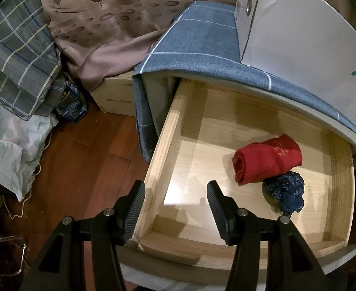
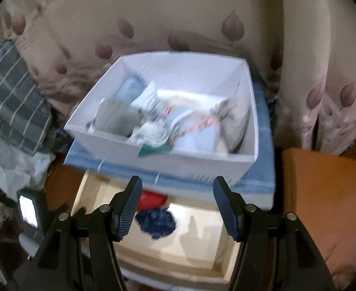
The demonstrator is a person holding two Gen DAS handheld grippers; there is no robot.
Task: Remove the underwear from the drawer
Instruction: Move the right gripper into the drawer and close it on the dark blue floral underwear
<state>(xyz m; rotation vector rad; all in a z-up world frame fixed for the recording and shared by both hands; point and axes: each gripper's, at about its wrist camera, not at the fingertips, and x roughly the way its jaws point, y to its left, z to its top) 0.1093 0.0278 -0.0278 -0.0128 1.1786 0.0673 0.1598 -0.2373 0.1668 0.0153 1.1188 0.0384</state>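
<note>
1. Left wrist view: the wooden drawer [image 1: 170, 131] stands pulled out from under the blue checked cloth [image 1: 202, 46]. Inside it, toward its right wall, lies a red roll of underwear [image 1: 266, 161], and touching that roll on the side nearer the drawer's front is a crumpled dark blue piece [image 1: 285, 192]. The left gripper [image 1: 176, 208] hangs released, nothing between its pads, straddling the drawer's left front corner: one finger outside the left wall, the other over the bare drawer floor.

2. Right wrist view (smeared by motion): the right gripper [image 2: 178, 207] is unclenched and empty, poised above the drawer [image 2: 216, 266]. The dark blue piece [image 2: 157, 223] sits between and below its fingers, the red roll [image 2: 152, 200] just beyond it, toward the drawer's back. On the cloth above the drawer stands a white box [image 2: 202, 162] that already holds folded garments.

3. The step in hand looks like the right claw's reach for a garment. To do it well: drop straight down over the blue piece, centre the pads on its bulk, and avoid the drawer's front edge. Pinch deep enough to gather the loose cloth and lift clear without dragging the red roll along.
</note>
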